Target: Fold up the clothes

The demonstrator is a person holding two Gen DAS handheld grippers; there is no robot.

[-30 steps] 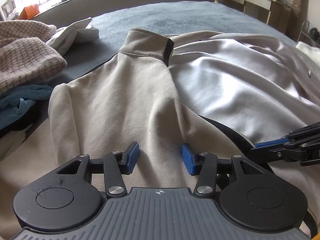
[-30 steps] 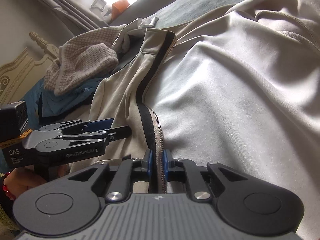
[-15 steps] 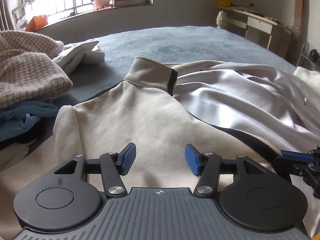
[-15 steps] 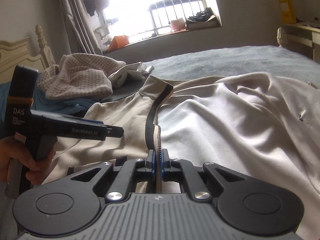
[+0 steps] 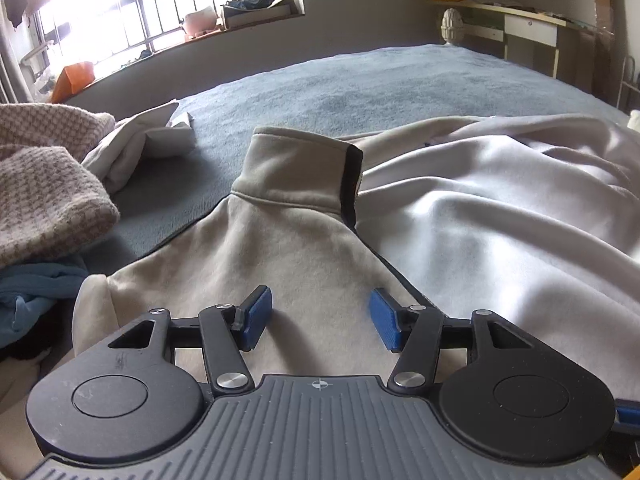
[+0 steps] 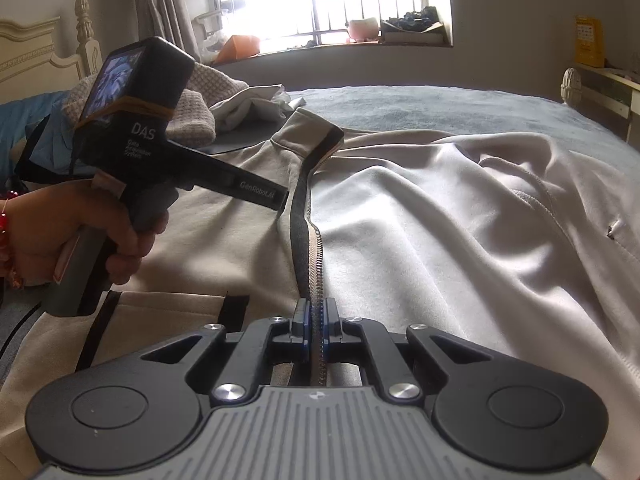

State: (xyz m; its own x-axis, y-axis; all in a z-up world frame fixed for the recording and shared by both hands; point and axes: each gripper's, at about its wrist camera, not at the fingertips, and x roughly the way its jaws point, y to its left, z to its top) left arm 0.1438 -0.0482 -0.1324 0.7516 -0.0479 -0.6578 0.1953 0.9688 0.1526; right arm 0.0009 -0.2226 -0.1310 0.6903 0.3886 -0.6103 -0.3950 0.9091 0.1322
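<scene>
A beige zip-up jacket (image 5: 304,248) is lying spread on the grey-blue bed cover (image 5: 360,84), collar pointing toward the window, its pale lining side showing on the right. The right gripper (image 6: 316,320) is pinching the jacket's zipper edge (image 6: 316,280), its blue pads closed tight on the teeth and tape, while the left gripper (image 5: 320,316) is hovering over the beige front panel with its jaws apart and nothing between them; they have just been widening a little. What I'd worry about is the narrowness of that right-hand grip: it is catching only the zipper strip, so a firm pull could let the tape slide out of the pads, or drag the whole front askew since the other side isn't pinned. The left gripper, if it closes where it is hanging now, may bunch up flat cloth instead of finding an edge. The pile of knitwear (image 5: 44,192) and blue clothes close by on the left could also get snagged in a fold. On the left gripper's body, seen from the right camera, I'm reading "DAS" (image 6: 143,131) and "GenRoboLAI" or similar along its arm; the smaller print under it is too fine to read.
</scene>
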